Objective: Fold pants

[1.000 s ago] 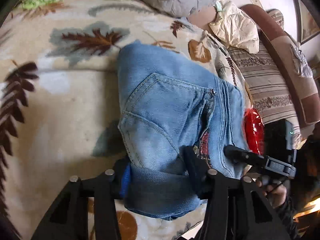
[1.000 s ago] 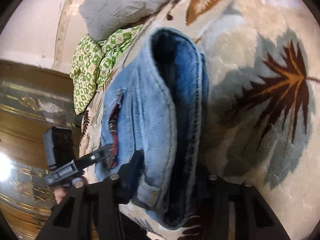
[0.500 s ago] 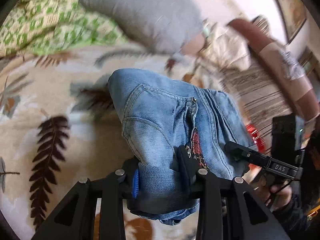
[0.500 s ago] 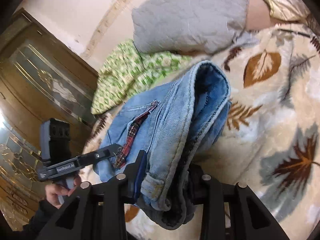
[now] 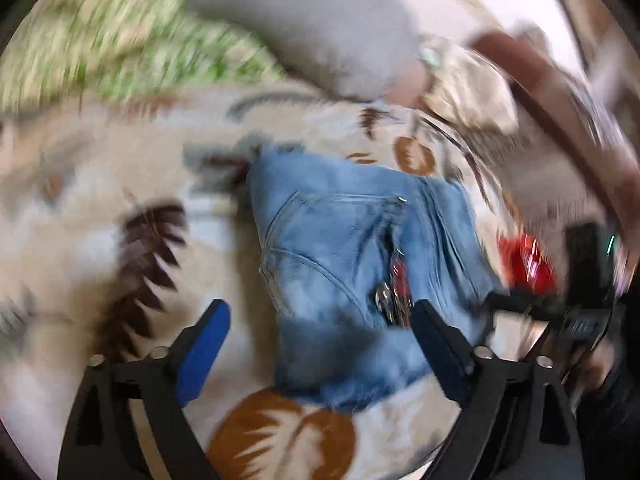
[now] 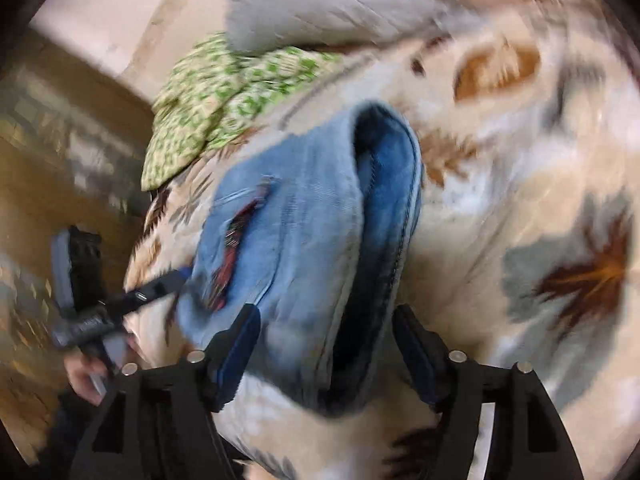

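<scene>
Left wrist view: folded light-blue denim pants (image 5: 352, 264) lie as a thick, squarish bundle on a plush cream blanket (image 5: 100, 216) printed with brown and grey leaves. The left gripper (image 5: 320, 344) stands wide, its blue-padded fingers (image 5: 200, 352) straddling the near end of the bundle without visibly pressing it. The bundle's long axis runs away from the camera toward a grey pillow (image 5: 312, 20) at the blanket's far edge; a stitched pocket faces up, and a red plaid lining shows at a slit. A red object (image 5: 528, 260), blurred, sits off the bundle's right side.

Right wrist view: the pants (image 6: 304, 240) show their layered side, darker blue inner cloth curling inside a pale outer fold. The right gripper (image 6: 324, 356) is parted, its fingers (image 6: 236, 356) flanking the near end; contact cannot be told through the blur. A green patterned cloth (image 6: 216, 96) lies beyond, under the pillow (image 6: 328, 0). The left gripper (image 6: 160, 288) appears at the bundle's far side.
</scene>
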A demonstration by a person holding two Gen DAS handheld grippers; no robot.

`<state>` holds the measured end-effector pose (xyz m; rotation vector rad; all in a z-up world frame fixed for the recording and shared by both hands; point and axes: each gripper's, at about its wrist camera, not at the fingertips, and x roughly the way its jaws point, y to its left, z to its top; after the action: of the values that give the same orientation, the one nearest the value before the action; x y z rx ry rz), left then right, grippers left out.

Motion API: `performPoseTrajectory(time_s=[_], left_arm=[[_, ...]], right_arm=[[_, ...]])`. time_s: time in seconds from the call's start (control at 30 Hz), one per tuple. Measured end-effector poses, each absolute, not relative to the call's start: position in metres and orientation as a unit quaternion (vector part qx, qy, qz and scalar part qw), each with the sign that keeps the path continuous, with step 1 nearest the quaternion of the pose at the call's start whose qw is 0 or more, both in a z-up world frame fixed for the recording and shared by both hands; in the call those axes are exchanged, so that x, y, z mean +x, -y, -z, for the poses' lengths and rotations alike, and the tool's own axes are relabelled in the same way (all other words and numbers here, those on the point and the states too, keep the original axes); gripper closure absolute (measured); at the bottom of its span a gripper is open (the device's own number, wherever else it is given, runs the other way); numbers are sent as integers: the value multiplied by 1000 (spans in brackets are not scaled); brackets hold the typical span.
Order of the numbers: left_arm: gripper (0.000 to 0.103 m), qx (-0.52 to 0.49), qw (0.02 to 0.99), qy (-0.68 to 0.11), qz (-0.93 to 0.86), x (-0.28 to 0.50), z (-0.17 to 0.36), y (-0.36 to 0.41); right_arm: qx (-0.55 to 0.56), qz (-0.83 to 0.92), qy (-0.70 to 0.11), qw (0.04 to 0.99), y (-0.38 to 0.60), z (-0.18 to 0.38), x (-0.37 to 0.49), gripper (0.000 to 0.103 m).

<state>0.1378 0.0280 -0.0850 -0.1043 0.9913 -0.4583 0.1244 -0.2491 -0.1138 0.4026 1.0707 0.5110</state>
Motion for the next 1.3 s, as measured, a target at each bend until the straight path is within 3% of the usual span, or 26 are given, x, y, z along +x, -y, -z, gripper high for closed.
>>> performPoseTrajectory(time_s=[0.1, 0.23, 0.43, 0.5, 0.57, 0.63, 0.67, 0.7, 0.77, 1.3], left_arm=[[8, 115, 866, -429, 232, 104, 73, -13], [8, 231, 850, -406, 242, 82, 81, 1], [9, 301, 839, -382, 243, 83, 102, 24], [12, 299, 834, -388, 255, 90, 106, 27], [35, 284, 821, -413, 274, 91, 109, 29], [46, 268, 819, -422, 282, 91, 109, 26], [60, 268, 818, -422, 283, 89, 108, 25], [65, 268, 819, -424, 279, 89, 107, 23], [83, 260, 818, -435, 272, 91, 108, 16], [85, 201, 825, -458, 262, 90, 120, -1]], right_arm=[[35, -249, -465, 849, 230, 81, 98, 26], [-126, -261, -426, 857, 199, 66, 74, 26], [-176, -253, -436, 846, 175, 85, 84, 26], [-161, -251, -450, 842, 178, 92, 91, 33], [-144, -250, -466, 837, 180, 99, 97, 38], [-135, -248, -467, 838, 183, 101, 98, 42], [-130, -249, -468, 838, 186, 102, 98, 44], [-126, -249, -468, 838, 187, 102, 98, 44], [-121, -251, -469, 838, 190, 103, 97, 46], [-112, -250, -467, 841, 197, 119, 85, 47]])
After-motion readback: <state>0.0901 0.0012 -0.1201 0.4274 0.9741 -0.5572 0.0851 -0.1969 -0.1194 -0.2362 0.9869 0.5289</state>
